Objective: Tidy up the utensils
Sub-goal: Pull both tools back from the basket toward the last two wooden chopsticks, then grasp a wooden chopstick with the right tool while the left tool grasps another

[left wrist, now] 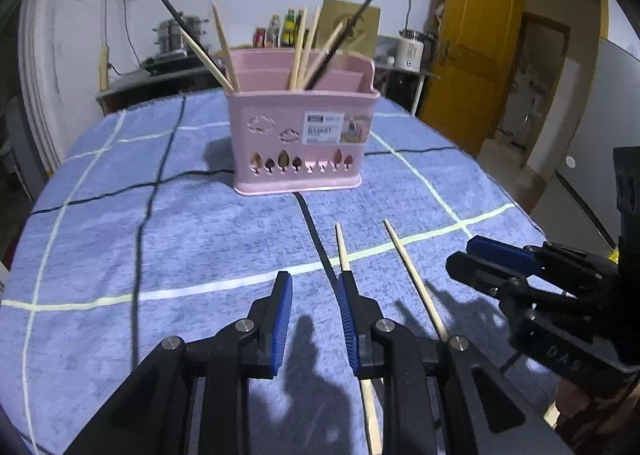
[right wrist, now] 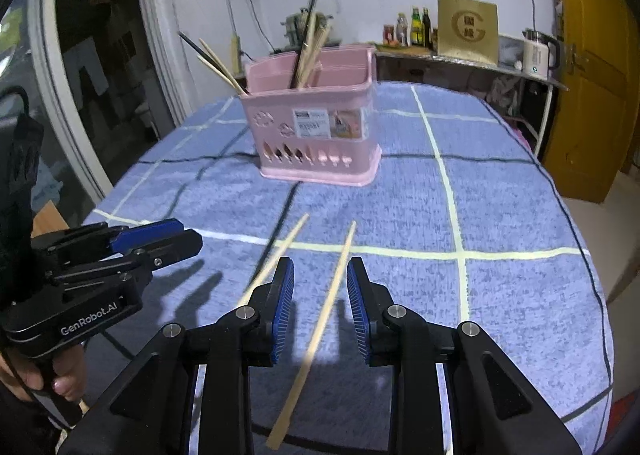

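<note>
Kitchen-like room, yellow door at the right; round table under a blue checked cloth.

Left gripper: jaws apart, nothing clamped. One bamboo chopstick runs under its right finger rather than cleanly through the gap.

Right gripper: jaws apart, nothing clamped. Second bamboo chopstick lies on the cloth in line with the gap, between the blue pads, no visible contact.

Both loose chopsticks lie near the table's near edge, side by side, tips pointing toward the centre. Pink utensil holder stands upright near the table centre, well apart from the grippers. It already carries several bamboo and dark chopsticks leaning in its compartments.

Step in hand, as I judge it: approach for a pick, one chopstick per gripper. Next move calls for lowering until the pads straddle each stick, the left one shifting sideways first to centre its stick, then closing. Risk: thin stick may roll on the soft cloth.
</note>
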The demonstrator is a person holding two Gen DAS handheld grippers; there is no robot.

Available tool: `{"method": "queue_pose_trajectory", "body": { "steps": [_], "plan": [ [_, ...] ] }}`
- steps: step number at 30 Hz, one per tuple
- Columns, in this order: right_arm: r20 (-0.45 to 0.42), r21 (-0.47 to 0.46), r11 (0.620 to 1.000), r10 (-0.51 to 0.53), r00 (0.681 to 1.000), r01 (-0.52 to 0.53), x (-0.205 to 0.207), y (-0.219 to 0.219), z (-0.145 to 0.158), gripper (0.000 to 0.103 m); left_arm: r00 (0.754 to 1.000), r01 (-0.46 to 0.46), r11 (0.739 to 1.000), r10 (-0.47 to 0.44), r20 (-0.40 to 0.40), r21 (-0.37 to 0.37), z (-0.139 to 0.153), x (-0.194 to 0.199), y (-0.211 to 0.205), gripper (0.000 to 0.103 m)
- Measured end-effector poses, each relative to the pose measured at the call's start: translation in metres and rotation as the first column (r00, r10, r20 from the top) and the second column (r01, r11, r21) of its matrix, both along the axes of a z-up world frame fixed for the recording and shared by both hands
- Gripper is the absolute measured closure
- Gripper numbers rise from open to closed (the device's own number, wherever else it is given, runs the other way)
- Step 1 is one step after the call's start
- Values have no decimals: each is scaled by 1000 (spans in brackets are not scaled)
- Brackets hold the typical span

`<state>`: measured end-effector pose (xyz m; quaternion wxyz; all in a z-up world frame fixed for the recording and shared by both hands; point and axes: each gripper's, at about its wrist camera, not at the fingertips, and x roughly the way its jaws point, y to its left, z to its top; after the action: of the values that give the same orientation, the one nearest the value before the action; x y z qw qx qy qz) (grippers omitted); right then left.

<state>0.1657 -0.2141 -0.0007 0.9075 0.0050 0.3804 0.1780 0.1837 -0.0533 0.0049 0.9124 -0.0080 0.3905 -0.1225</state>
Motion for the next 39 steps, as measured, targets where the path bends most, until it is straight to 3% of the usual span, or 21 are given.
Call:
{"method": "queue_pose_trajectory", "body": {
  "steps": [7, 13, 20, 29, 33, 39],
  "plan": [
    [-69, 1, 1000, -5, 998, 5, 21, -1, -16, 75, 995, 44, 999, -46, -86, -26, -19, 32, -11, 80],
    [-104, -18, 1000, 4, 995, -6, 31, 4, -23, 81, 988, 57, 997, -62, -139, -44, -35, 48, -16, 80],
    [-139, -55, 998, 9, 990, -17, 42, 11, -34, 90, 985, 81, 997, -83, -149, -19, -42, 57, -23, 80],
    [-144, -62, 998, 9, 990, -18, 43, 1, -36, 92, 986, 111, 993, -107, -126, 30, -43, 57, -26, 77],
    [-151, -60, 998, 1, 989, -10, 45, -3, -36, 92, 989, 83, 995, -75, -126, 60, -45, 59, -20, 92],
    [-164, -70, 998, -17, 986, 5, 55, -3, -35, 92, 986, 77, 996, -69, -150, 47, -44, 65, -20, 92]
  ]
}}
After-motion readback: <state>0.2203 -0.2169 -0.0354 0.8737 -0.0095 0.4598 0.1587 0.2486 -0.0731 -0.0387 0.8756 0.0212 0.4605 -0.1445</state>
